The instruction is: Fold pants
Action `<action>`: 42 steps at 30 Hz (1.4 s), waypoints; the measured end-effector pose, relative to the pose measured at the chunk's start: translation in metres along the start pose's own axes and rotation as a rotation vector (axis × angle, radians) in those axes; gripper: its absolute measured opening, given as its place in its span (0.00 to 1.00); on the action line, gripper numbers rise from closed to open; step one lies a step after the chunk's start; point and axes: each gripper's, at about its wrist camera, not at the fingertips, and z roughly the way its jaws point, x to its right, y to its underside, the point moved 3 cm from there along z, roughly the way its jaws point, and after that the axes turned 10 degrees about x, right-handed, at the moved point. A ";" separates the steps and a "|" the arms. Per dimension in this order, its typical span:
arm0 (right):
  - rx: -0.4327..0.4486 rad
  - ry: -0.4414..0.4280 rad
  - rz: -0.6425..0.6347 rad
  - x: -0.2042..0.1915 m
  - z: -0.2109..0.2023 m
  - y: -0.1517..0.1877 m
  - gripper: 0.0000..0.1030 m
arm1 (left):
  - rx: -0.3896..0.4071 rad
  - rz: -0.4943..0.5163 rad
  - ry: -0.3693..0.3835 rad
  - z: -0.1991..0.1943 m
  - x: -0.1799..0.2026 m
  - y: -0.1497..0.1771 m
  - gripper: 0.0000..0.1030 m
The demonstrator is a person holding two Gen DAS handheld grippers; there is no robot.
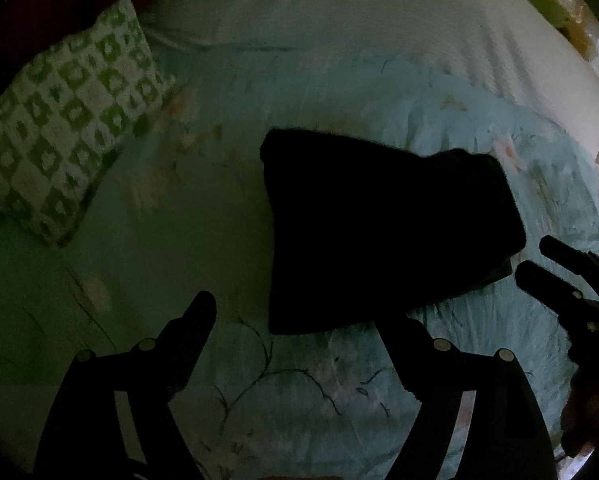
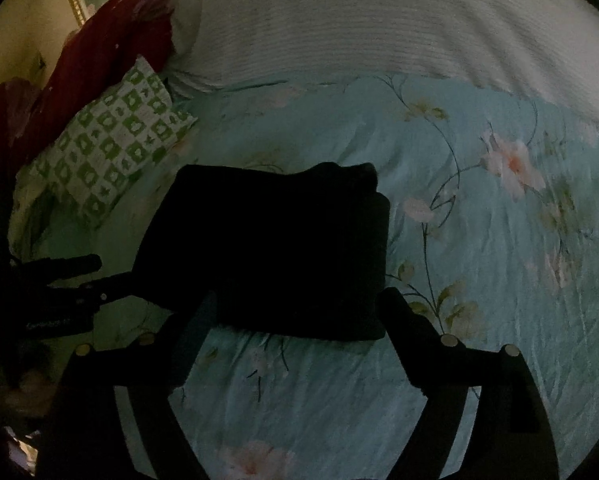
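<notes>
On the bed [image 2: 479,240], over its pale blue flowered sheet, the pants [image 2: 271,248] lie as a compact, dark, roughly square bundle — no leg or waistband trails out from it, so the folding looks essentially done. One far corner of the bundle stands a little humped, though the cloth is too dark to make out separate layers or creases. The left hand-held gripper [image 1: 295,320] hangs just short of the bundle's near edge with its fingers spread wide and nothing between them; the right hand-held gripper [image 2: 295,308] sits at the near edge too, fingers likewise spread and empty, the bundle showing in the gap beyond them. Neither seems to be pinching cloth. What may be left, at most, is a pat to flatten that raised corner — or simply drawing both tools away. A green-and-white checked pillow [image 2: 111,148] lies well apart, to the left.
</notes>
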 end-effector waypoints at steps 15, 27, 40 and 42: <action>0.011 0.029 -0.102 -0.020 0.003 0.015 0.88 | 0.024 0.026 0.004 0.002 0.003 0.011 0.81; 0.038 0.026 -0.132 -0.033 0.003 0.019 0.88 | 0.035 0.036 -0.001 0.002 0.000 0.017 0.81; 0.035 0.027 -0.123 -0.032 0.007 0.019 0.89 | 0.040 0.041 -0.010 0.001 -0.002 0.020 0.81; 0.034 0.027 -0.122 -0.032 0.007 0.020 0.89 | 0.040 0.040 -0.009 0.001 -0.002 0.020 0.81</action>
